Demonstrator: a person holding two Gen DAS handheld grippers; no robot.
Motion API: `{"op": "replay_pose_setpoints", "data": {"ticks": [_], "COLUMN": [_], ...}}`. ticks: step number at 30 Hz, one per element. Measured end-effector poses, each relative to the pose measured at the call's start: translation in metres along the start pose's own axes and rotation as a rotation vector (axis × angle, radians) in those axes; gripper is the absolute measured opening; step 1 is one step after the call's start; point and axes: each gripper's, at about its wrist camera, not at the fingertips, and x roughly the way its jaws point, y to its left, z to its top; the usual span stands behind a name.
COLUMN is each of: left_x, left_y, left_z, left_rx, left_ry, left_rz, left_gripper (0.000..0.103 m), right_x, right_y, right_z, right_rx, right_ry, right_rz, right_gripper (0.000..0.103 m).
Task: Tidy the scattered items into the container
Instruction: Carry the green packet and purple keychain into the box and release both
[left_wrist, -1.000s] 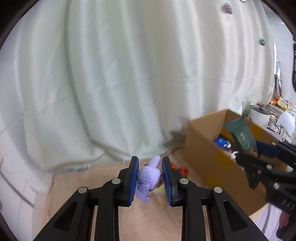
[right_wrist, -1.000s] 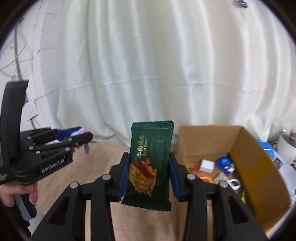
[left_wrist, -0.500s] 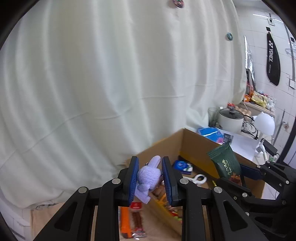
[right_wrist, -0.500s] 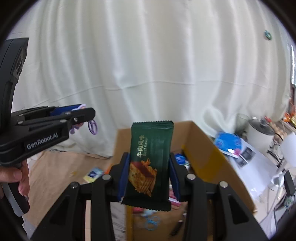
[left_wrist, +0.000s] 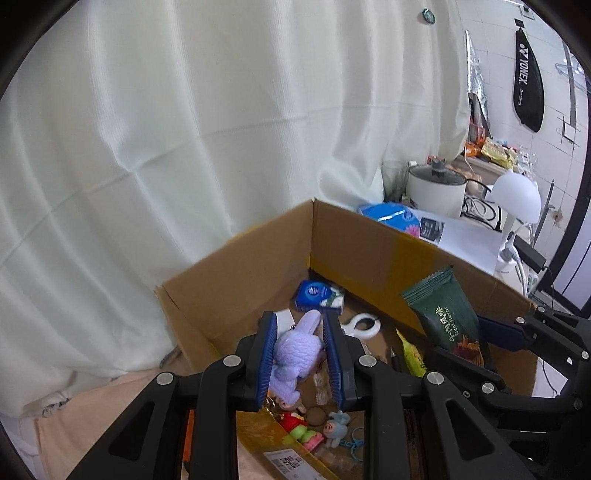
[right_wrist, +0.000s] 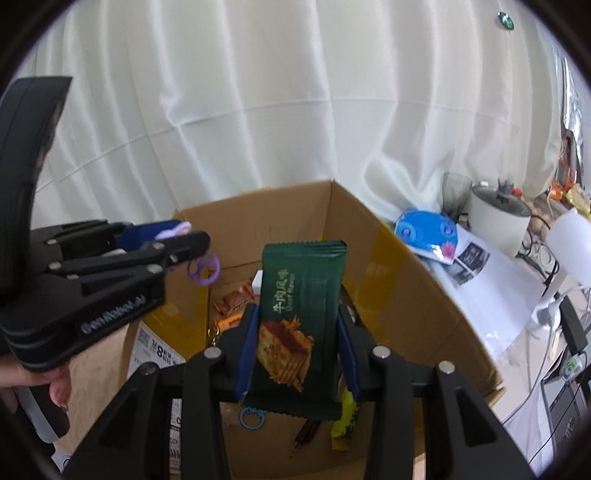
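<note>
A purple plush bunny (left_wrist: 297, 350) is clamped in the left gripper (left_wrist: 300, 360) above the cardboard box (left_wrist: 373, 251). A green wafer packet (right_wrist: 299, 325) is pinched upright in the right gripper (right_wrist: 297, 354) jaws, over the box.

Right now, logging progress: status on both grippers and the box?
Left gripper shut on purple plush bunny. Right gripper shut on green snack packet. Both above open cardboard box. Nothing blocking.

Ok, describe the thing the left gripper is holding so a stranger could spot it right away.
Find the open cardboard box before the white curtain. Above its near side, the left gripper pinches a fuzzy lilac bunny keychain. It is the only plush item; the right gripper holds a flat green wafer packet.
</note>
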Motion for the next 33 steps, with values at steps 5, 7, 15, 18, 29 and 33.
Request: {"op": "replay_pose_setpoints", "data": {"ticks": [5,7,15,18,29,33], "left_x": [0.016,0.022,0.036,0.037,0.036,0.034], "left_y": [-0.004,-0.004,-0.004,-0.005,-0.003,0.0], "left_z": [-0.015,-0.018,-0.027,-0.027,-0.031,-0.03], "left_rx": [-0.015,-0.017,-0.036,-0.036,-0.055,-0.071], "left_ry": [0.034,0.047,0.071,0.07,0.086,0.091], "left_rz": [-0.006,-0.003,-0.008,-0.007,-0.003,0.0], "left_gripper": [0.027,0.027,0.027,0.027,0.027,0.029], "right_x": [0.006,0.011,0.018,0.016,0.002,-0.001], "right_y": [0.0,-0.002,-0.012,-0.017,-0.021,-0.02], "right_z": [-0.008,-0.008,-0.011,-0.011,-0.01,-0.01], "right_rx": [0.008,0.01,0.031,0.043,0.045,0.04], "right_ry": [0.031,0.038,0.07,0.071,0.023,0.022], "right_rz": [0.008,0.005,-0.017,-0.022,-0.061,-0.065], "right_gripper": [0.045,0.045,0.061,0.073,0.087,0.092]}}
